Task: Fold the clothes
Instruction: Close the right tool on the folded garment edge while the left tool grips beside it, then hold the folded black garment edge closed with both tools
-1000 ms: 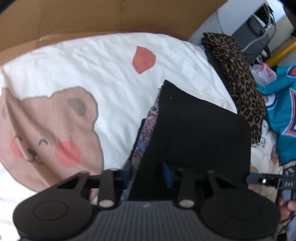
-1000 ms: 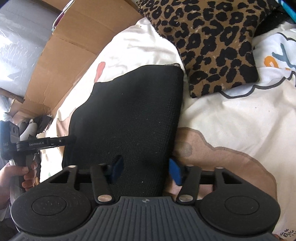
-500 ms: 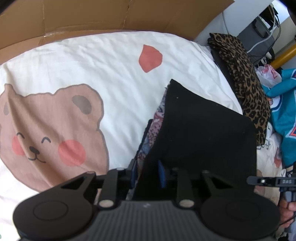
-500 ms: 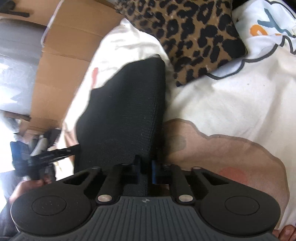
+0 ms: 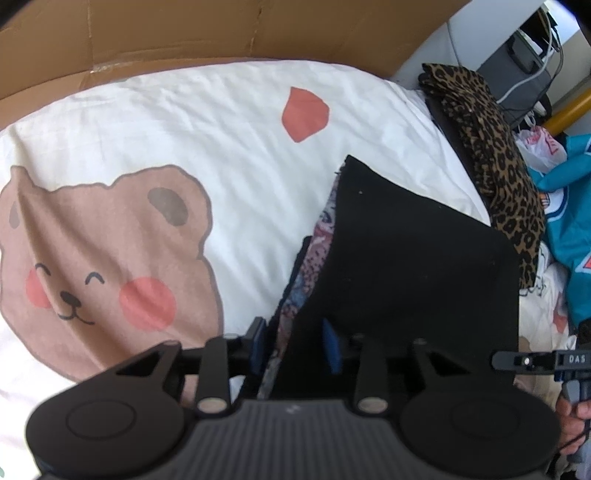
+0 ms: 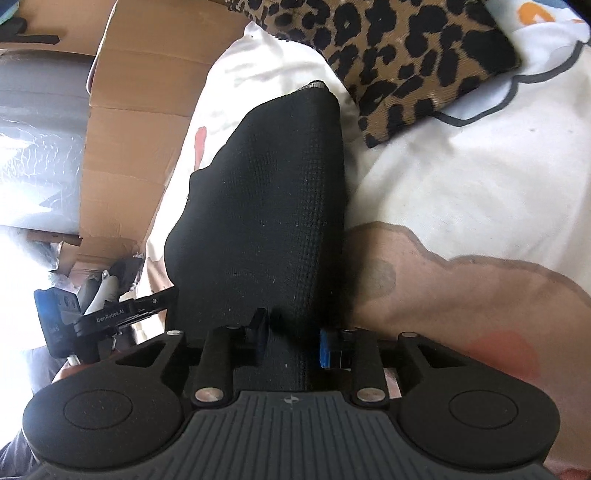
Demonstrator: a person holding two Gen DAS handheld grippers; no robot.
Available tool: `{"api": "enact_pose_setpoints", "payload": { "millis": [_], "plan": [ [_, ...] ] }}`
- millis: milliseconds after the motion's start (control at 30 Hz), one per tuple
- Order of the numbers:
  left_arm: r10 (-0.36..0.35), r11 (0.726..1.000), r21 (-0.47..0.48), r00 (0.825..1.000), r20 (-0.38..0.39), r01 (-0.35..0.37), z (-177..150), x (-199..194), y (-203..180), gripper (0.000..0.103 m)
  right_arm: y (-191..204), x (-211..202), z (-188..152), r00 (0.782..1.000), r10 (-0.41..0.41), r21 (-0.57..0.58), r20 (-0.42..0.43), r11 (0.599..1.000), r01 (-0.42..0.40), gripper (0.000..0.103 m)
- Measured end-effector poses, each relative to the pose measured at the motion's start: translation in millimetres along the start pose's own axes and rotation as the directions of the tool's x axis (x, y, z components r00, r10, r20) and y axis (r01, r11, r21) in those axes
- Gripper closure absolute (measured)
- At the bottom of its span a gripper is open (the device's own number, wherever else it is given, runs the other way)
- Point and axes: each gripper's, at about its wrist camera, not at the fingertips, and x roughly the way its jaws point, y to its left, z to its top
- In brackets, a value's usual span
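Observation:
A folded black garment (image 5: 413, 258) with a patterned inner layer (image 5: 314, 254) lies on the bear-print bed sheet (image 5: 184, 155). My left gripper (image 5: 295, 345) is shut on its near left edge, blue pads pressing both layers. In the right wrist view the same black garment (image 6: 273, 206) runs away from me, and my right gripper (image 6: 293, 345) is shut on its near edge. Each gripper shows at the side of the other's view: the right one in the left wrist view (image 5: 535, 362), the left one in the right wrist view (image 6: 110, 317).
A folded leopard-print garment (image 5: 491, 155) lies beyond the black one, also in the right wrist view (image 6: 399, 48). A teal garment (image 5: 569, 229) lies at the far right. A cardboard wall (image 5: 221, 33) lines the bed's far side.
Both grippers have closed from open onto the near edge of the black garment, and that edge has lifted and bunched between them.

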Motion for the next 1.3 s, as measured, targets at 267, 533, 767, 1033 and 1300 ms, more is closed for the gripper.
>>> {"api": "enact_pose_setpoints", "payload": {
  "millis": [267, 533, 767, 1033, 1300],
  "plan": [
    [-0.005, 1.0, -0.013, 1.0, 0.001, 0.005, -0.5, 0.3, 2.0, 0.064, 2.0, -10.2, 1.1, 0.998, 0.058, 0.022, 0.012, 0.998, -0.058, 0.089],
    [0.001, 1.0, -0.016, 1.0, 0.002, -0.001, -0.9, 0.8, 1.4, 0.062, 0.8, 3.0, 0.5, 0.997, 0.074, 0.03, 0.01, 0.997, -0.075, 0.087],
    [0.003, 1.0, -0.029, 1.0, 0.001, -0.003, -0.1, -0.1, 2.0, 0.06, -1.2, 15.2, 0.4, 0.998, 0.07, 0.039, 0.007, 0.997, -0.07, 0.091],
    [-0.035, 0.999, -0.019, 0.999, 0.025, 0.035, 7.6, -12.0, -4.2, 0.069, 0.6, 12.0, 1.6, 0.998, 0.068, 0.012, 0.007, 0.998, -0.068, 0.094],
    [-0.064, 0.998, -0.021, 0.998, 0.018, 0.065, 13.5, -4.3, -5.6, 0.039, -1.6, 15.4, 1.4, 0.997, 0.075, 0.005, 0.01, 0.997, -0.075, 0.094]
  ]
}}
